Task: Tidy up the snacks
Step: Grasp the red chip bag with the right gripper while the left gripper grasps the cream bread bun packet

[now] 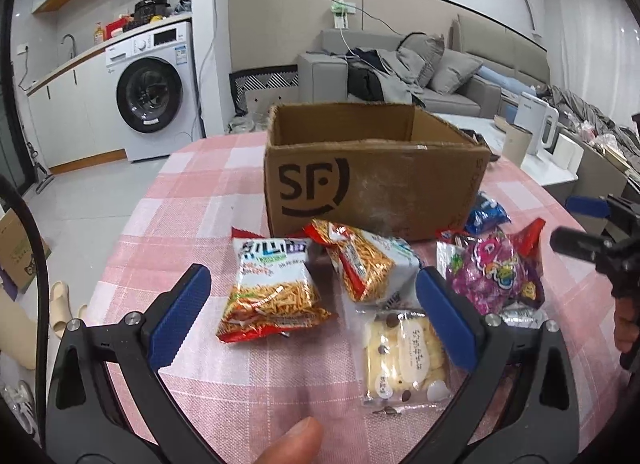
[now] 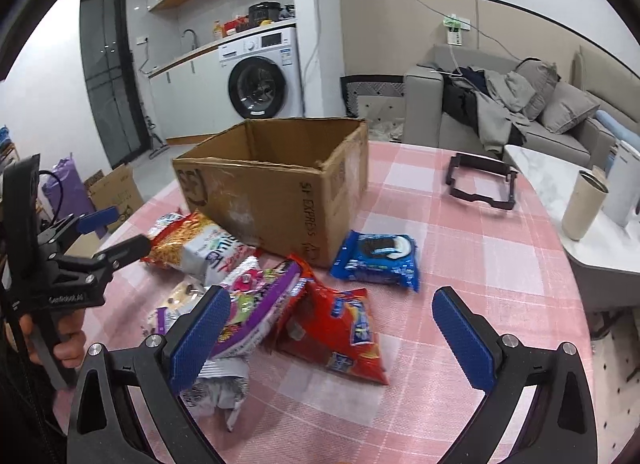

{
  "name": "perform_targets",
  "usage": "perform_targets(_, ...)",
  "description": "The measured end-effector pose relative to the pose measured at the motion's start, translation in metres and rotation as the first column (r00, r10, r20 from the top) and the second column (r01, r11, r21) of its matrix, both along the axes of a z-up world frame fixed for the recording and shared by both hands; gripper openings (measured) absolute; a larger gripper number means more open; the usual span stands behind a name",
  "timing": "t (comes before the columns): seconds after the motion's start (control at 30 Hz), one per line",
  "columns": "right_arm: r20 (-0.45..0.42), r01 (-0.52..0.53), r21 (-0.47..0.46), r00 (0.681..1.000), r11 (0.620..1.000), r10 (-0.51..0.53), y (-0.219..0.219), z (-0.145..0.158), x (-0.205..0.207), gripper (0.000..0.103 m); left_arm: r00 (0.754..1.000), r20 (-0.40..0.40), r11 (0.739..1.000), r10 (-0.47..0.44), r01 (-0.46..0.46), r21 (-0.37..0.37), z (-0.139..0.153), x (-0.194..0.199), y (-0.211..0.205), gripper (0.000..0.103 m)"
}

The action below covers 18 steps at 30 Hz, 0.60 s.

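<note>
left claw (image 1: 312, 316) spread wide, holding nothing; noodle bag (image 1: 272, 288) at 12 o'clock just ahead between the pads, long axis near to far, so likely the next pick. right claw (image 2: 332, 336) likewise spread, over red bag (image 2: 340, 332). box (image 1: 372, 172) beyond at 12, on the tabletop (image 1: 200, 192).

The right tongs (image 2: 332, 328) stand wide apart above a red snack bag (image 2: 340, 334) on the pink checked counter (image 2: 480, 256). A blue cookie pack (image 2: 376, 260) lies just beside the open cardboard box (image 2: 272, 192). The left tongs (image 2: 120, 236) hover near a noodle snack bag (image 2: 196, 248).
</note>
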State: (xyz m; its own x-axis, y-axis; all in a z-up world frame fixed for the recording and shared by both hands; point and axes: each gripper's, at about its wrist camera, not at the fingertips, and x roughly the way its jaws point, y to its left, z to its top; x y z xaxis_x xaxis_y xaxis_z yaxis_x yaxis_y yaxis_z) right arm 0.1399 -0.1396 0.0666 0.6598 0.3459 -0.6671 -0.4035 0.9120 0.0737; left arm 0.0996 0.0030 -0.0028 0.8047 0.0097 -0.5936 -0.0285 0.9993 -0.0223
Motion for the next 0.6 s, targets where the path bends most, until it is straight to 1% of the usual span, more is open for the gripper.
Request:
perform_targets(0.13, -0.035, 0.028, 0.006, 0.999, 1.0, -0.027, -0.011, -0.005, 0.007, 0.103, 1.0, -0.024, 1.0, -0.005, 0.006, 0.018, -0.008, 0.001, -0.006, 0.102)
perform_targets(0.27, -0.074, 0.056, 0.002, 0.996, 0.998, -0.056, -0.018, -0.014, 0.014, 0.103, 0.999, -0.038, 1.0, -0.024, 0.025, 0.013, -0.015, 0.004, -0.009, 0.102)
perform_targets(0.37, -0.105, 0.063, 0.031, 0.993, 0.998, -0.06, -0.022, -0.018, 0.018, 0.103, 0.997, -0.056, 0.998, -0.055, 0.056, 0.005, -0.021, 0.005, -0.014, 0.102)
perform_targets(0.43, -0.115, 0.067, 0.074, 0.992, 0.995, -0.058, -0.023, -0.019, 0.019, 0.103, 0.995, -0.062, 0.997, -0.083, 0.083, -0.009, -0.024, 0.006, -0.016, 0.102)
perform_targets(0.5, -0.129, 0.074, 0.102, 0.99, 0.992, -0.06, -0.021, -0.021, 0.02, 0.103, 0.994, -0.064, 0.996, -0.09, 0.09, -0.006, -0.027, 0.006, -0.018, 0.102)
perform_targets(0.6, -0.151, 0.11, 0.095, 0.984, 0.989, -0.095, -0.016, -0.028, 0.023, 0.103, 0.993, -0.066, 0.995, -0.096, 0.096, 0.005, -0.03, 0.004, -0.022, 0.102)
